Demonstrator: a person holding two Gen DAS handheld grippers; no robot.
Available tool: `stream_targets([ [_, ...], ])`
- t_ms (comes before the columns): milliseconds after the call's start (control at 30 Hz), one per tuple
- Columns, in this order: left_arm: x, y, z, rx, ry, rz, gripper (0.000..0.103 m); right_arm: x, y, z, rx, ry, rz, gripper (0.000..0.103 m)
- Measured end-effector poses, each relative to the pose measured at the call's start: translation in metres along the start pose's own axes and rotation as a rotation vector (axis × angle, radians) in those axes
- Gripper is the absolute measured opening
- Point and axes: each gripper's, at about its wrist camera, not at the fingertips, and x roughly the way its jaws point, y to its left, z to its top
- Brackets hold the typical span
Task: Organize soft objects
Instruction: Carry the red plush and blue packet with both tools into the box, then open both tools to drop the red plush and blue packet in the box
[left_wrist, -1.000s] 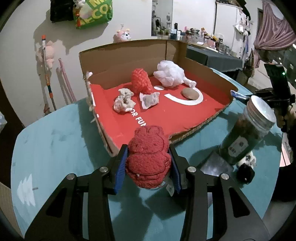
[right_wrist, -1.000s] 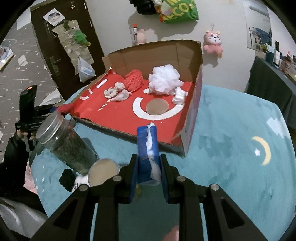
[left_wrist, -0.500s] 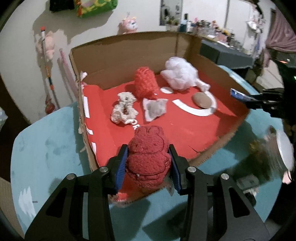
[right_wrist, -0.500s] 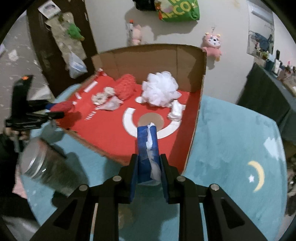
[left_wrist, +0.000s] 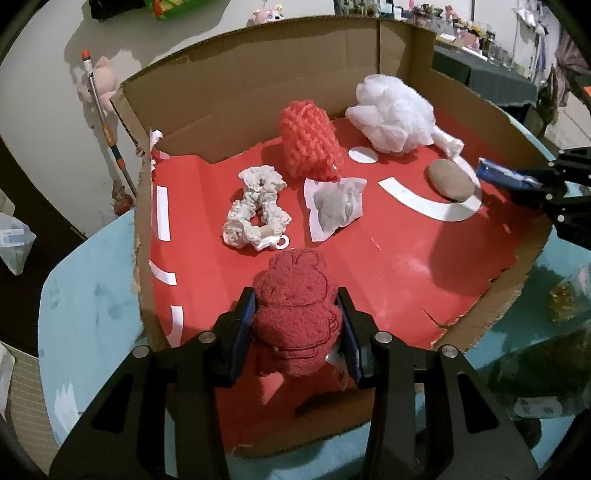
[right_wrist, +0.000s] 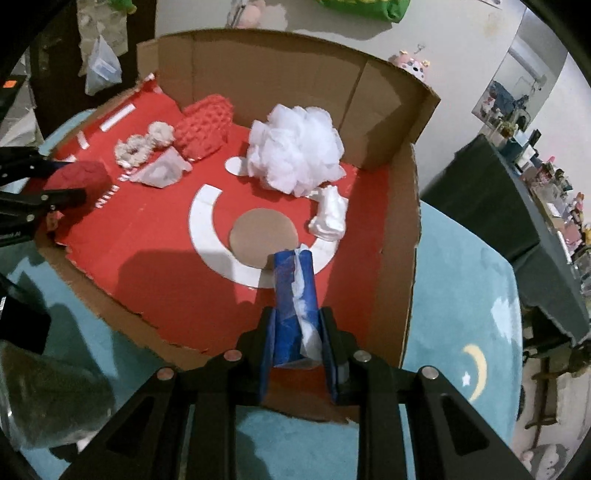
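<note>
We couldn't really make out the jar (left_wrist: 554, 354), all smeared and cut off at the frame edge, plus the red plush (left_wrist: 297, 314) had its lower part hidden behind the left gripper (left_wrist: 297, 332) and mostly blocked in the right view.

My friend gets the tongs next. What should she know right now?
Left tongs: shut on the dark red fuzzy plush toy, over the near edge of the red-lined cardboard box.
Right tongs: shut on the blue tissue pack, over the same box.
Already inside: white mesh puff, orange knitted sponge.
Left to do: set both held things down.
</note>
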Motion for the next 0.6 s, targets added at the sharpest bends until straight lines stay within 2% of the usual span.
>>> stream_targets([
  [200, 0.009, -0.001, 0.001, 0.018, 0.011, 0.03, 0.042, 0.008, -0.001, 0.002, -0.001, 0.024, -0.012, 0.026],
  [600, 0.014, -0.002, 0.003, 0.041, 0.032, 0.03, 0.043, 0.01, 0.011, 0.0, -0.057, 0.046, -0.038, 0.029],
])
